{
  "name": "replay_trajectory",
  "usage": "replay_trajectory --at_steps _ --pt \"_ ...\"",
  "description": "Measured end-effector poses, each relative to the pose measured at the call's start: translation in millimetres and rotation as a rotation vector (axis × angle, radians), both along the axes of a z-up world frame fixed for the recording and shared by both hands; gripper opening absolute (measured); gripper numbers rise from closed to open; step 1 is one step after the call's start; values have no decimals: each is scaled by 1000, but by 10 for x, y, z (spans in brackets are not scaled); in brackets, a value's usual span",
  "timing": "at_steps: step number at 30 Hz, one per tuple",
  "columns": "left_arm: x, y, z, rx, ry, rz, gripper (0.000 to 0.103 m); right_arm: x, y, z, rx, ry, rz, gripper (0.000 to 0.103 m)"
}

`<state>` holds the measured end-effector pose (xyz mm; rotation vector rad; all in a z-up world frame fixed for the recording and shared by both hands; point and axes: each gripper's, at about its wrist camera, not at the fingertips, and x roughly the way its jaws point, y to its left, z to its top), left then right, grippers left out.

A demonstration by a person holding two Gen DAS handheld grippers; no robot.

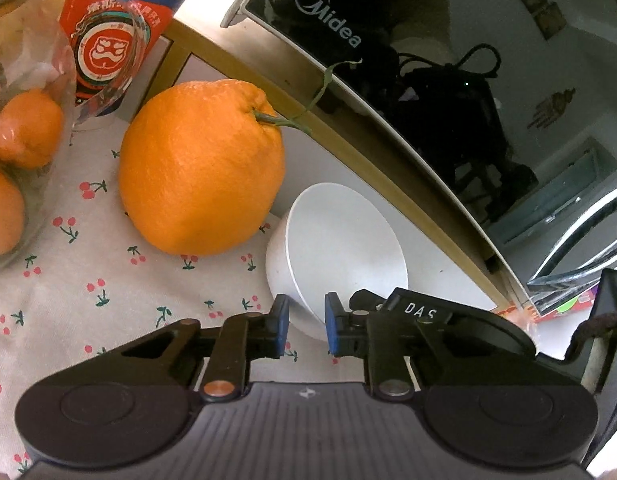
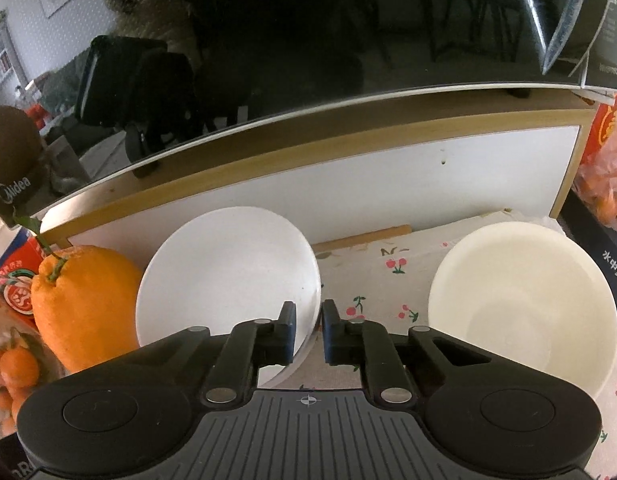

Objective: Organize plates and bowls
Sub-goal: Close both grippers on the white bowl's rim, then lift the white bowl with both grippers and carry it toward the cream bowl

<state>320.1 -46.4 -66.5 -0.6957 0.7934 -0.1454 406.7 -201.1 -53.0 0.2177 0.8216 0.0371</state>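
**Both grippers clamped on the rim of the white bowl, stacking not yet done**

The task seems to be at an early step; the white bowl (image 2: pixel 228 276) and the cream bowl (image 2: pixel 524 304) stand apart on the cherry-print tablecloth (image 1: pixel 108 292), not yet nested or stacked. No plate is visible in either view, so I cannot say how that part stands.

The left gripper (image 1: pixel 307 325) has its blue pads narrowed on the near rim of the white bowl, one pad outside the wall and one inside; the right gripper (image 2: pixel 308 330) is closed the same way on the rim of that bowl. The bowl looks tilted, so I judge it is about to be lifted toward the cream one.

Both bowls are empty. A clear plastic bag (image 1: pixel 24 128) at the left holds small oranges; a large orange (image 1: pixel 200 168) with a stem lies free, just beside the white bowl. A paper cup (image 1: pixel 120 36) stands behind, and a dark Midea appliance (image 2: pixel 308 60) is at the back.
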Motion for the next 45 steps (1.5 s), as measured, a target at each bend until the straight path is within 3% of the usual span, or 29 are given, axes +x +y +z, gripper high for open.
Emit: replay_trajectory --at_steps 12,23,36,45 --pt "-68 -111 115 54 -3 -24 17 -98 -30 68 44 -11 -12 13" --pt "-309 -139 336 70 -8 -73 17 -398 -131 352 95 -31 -43 13" --pt "-798 -165 815 131 -47 -115 17 -1035 -166 780 117 -60 -67 13" --pt "-1157 -210 964 168 -57 -171 17 -1555 -251 1044 133 -83 -91 13"
